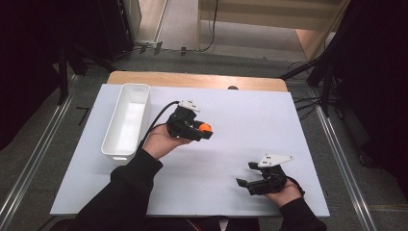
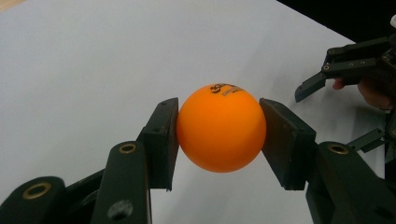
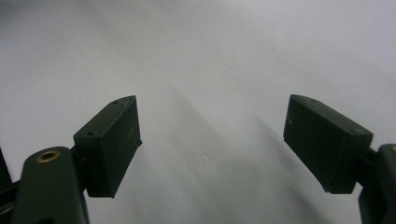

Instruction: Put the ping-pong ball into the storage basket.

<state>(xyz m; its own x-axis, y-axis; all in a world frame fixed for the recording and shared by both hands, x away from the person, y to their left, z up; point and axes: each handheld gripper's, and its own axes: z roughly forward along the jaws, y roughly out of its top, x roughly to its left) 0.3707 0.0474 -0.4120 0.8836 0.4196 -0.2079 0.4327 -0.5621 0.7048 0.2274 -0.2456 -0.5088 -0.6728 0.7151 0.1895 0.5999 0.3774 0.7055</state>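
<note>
The left tool (image 2: 219, 133) clamps a smooth, glossy orange ping-pong ball (image 2: 221, 128); the right tool (image 3: 210, 144) gapes empty above the matte white worktop (image 1: 250, 120).

Wide bare white board (image 1: 231, 144) between the two hands, easy passage there. At nine o'clock of the left gripper (image 1: 204, 131) the white bin (image 1: 126, 120) walls off that side. Right gripper (image 1: 244, 182) sits at five o'clock, well apart, open board ahead of it.
</note>
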